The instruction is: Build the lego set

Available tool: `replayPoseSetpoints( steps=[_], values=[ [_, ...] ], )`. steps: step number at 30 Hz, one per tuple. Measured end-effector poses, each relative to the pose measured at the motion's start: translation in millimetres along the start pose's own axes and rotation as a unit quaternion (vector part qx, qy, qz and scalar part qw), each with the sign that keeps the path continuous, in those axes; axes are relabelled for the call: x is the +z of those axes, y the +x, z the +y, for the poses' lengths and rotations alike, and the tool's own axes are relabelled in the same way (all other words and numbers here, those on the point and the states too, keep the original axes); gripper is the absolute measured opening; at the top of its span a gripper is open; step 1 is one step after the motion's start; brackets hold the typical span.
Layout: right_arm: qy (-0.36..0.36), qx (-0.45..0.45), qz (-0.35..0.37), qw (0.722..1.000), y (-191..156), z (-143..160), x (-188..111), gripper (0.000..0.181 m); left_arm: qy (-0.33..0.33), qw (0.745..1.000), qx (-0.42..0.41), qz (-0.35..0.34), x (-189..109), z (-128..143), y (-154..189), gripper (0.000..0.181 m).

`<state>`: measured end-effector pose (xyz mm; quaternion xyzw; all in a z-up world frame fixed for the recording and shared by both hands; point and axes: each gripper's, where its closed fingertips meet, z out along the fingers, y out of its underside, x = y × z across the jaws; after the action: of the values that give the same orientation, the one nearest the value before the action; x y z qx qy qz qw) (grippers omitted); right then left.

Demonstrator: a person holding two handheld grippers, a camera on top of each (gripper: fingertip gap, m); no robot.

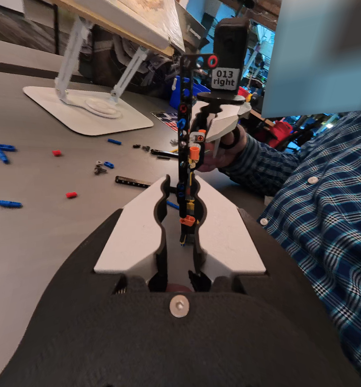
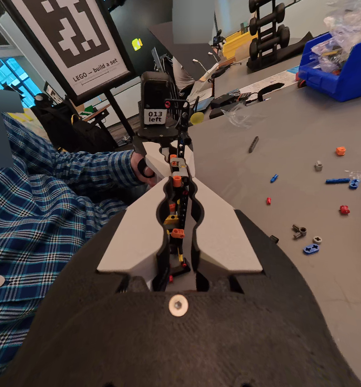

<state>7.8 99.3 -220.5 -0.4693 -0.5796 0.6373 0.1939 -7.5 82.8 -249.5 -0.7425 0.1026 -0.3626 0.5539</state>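
Gripping opposite ends, the left gripper (image 1: pixel 180 209) and right gripper (image 2: pixel 178 209) both clamp the black Technic beam assembly (image 1: pixel 183 146) above the grey table (image 1: pixel 39 230). Holding both ends likely steadies it for alignment; loose pins (image 2: pixel 337 181) lie apart.

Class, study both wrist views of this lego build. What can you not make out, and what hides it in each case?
- Left wrist view: the lego assembly's lower end, hidden between the left tool's fingers.
- Right wrist view: its near end, hidden inside the right tool.
- Left wrist view: the blue pieces at the left, blurred.
- Both views: the person's head, masked by a blur patch.
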Motion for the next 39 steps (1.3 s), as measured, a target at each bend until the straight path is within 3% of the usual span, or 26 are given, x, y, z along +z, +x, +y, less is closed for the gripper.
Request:
replayPoseSetpoints(
  steps=[6, 20, 25, 30, 34, 39],
  values=[
    [0.006, -0.029, 0.036, 0.999, -1, -3, 1, 0.012, 0.047, 0.996, 0.054, -0.056, -12, -21, 1, 0.014],
    [0.005, -0.040, 0.063, 0.997, -2, -4, 3, 0.012, 0.025, 0.984, 0.137, -0.114, -10, -23, -1, 0.010],
    [0.012, -0.056, 0.072, 0.996, -6, -14, 7, 0.012, -0.013, 0.983, 0.146, -0.113, 2, -5, 1, 0.010],
    [-0.005, -0.085, 0.100, 0.991, -3, -13, 9, 0.012, 0.003, 0.984, 0.127, -0.123, -1, -8, -5, 0.014],
    [0.001, -0.091, 0.096, 0.991, -4, -9, 12, 0.012, 0.021, 0.988, 0.096, -0.120, -2, -10, -7, 0.029],
    [0.010, -0.121, 0.119, 0.985, -6, -6, 15, 0.012, 0.033, 0.989, 0.075, -0.125, 0, -11, -9, 0.025]
  ],
)
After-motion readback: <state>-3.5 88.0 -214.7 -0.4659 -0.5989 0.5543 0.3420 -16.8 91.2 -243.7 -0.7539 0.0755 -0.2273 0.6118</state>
